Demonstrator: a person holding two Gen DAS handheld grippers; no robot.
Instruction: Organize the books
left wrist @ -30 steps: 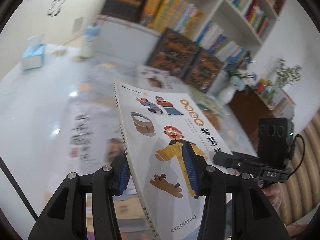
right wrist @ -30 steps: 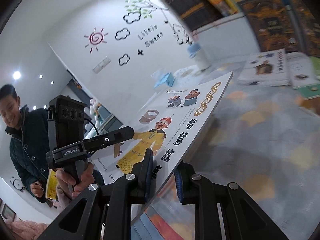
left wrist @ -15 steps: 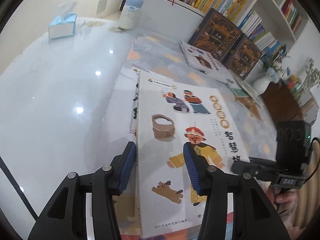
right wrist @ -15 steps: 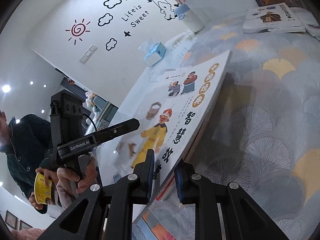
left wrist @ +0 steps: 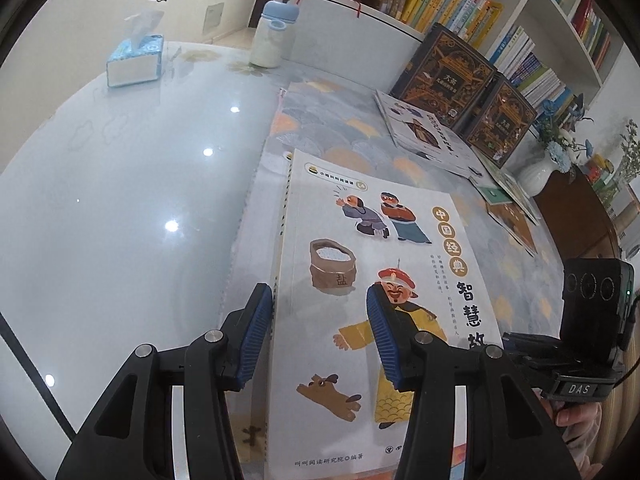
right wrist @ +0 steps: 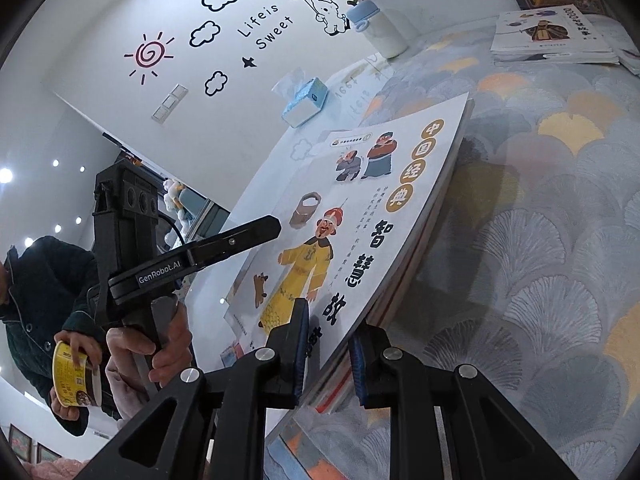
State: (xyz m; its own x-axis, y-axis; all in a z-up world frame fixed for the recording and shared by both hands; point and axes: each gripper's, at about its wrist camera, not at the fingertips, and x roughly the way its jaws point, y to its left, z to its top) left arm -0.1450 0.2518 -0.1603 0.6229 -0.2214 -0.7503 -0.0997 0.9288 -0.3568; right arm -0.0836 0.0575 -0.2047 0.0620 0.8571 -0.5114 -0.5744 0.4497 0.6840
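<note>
Through my left wrist camera, my left gripper [left wrist: 316, 340] stands open astride the white picture book's [left wrist: 372, 280] spine edge, its pads not pressing; I'd square that edge with the pile beneath before withdrawing. The bookcase [left wrist: 532, 32] is packed with upright books. Through my right wrist camera, my right gripper [right wrist: 328, 352] pinches the picture book's [right wrist: 360, 216] near corner; I'd release only once it lies flat.

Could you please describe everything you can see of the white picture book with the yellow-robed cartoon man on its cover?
The white picture book with the yellow-robed cartoon man is a thin, glossy paperback, closed, cover up. It shows two quarrelling figures, a salt tub, a brown dog and Chinese title characters in gold circles. It lies nearly flat on other books atop the grey fan-patterned cloth. The right gripper pinches its edge; the left gripper straddles its spine side, pads not visibly pressing.
</note>
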